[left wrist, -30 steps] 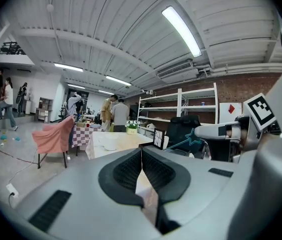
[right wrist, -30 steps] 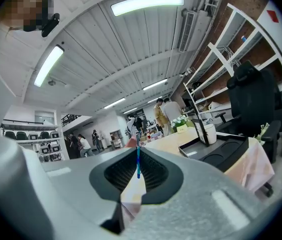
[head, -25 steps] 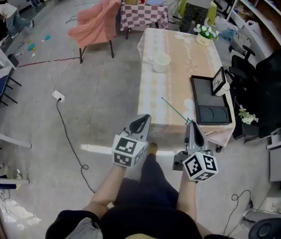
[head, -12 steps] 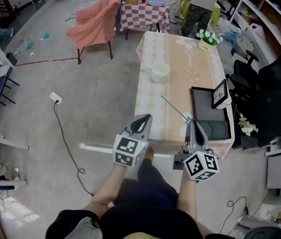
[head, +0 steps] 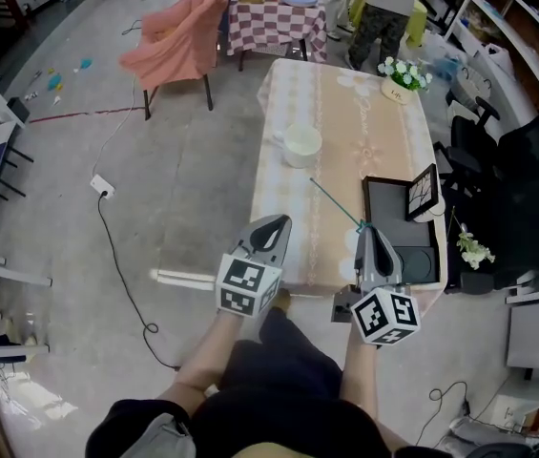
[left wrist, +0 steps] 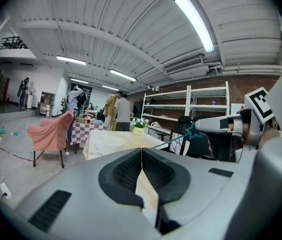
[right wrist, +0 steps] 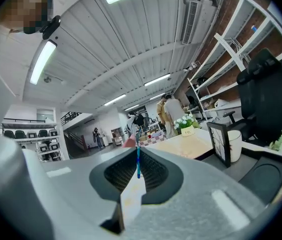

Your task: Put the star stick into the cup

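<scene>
Cloth-covered table (head: 364,122) is seen across the centre of the head view, with a white cup (head: 300,145) standing on its left half, well apart from both grippers. At lower right, the right gripper (head: 368,233) is clenched on the star stick (head: 336,204), which is pinned at its star end and is pointed toward the upper left over the table. At lower centre, the left gripper (head: 273,227) is held with its jaws pressed together and nothing between them.

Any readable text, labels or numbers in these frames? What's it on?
No text can be read anywhere.
On the flower pot: a dark print on its front, too small to read.
On the marker cubes: black-and-white square patterns only, no letters or numbers.
</scene>
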The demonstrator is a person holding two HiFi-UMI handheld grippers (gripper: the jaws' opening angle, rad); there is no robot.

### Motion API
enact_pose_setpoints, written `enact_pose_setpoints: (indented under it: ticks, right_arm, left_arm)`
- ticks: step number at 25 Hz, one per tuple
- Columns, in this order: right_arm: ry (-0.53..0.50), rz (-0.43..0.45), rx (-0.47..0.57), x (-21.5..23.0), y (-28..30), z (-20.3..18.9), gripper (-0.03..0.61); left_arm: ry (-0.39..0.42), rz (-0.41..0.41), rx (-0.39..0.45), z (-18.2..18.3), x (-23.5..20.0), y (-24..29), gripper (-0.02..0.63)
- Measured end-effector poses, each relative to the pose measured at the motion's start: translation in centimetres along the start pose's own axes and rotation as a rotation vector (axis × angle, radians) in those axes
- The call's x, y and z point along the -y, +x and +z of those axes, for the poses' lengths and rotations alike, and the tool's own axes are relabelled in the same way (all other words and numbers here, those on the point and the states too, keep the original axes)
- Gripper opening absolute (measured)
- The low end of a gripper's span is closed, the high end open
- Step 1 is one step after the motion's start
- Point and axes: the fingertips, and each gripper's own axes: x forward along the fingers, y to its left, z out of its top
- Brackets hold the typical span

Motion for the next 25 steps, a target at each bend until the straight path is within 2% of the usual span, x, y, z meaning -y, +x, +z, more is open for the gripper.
enact_pose_setpoints:
  ticks: [16, 25]
  right_arm:
    - [0.009, -0.002, 0.010, 3.6, 4.1, 2.1, 0.017]
    - [0.019, -0.004, 0.020, 4.1, 5.8, 4.0, 0.017]
  left_arm:
    - [-0.006, 0.007, -0.010, 1.0, -1.0, 5.5, 0.013]
    - [0.002, 0.007, -0.022, 2.5, -1.4, 6.9, 0.013]
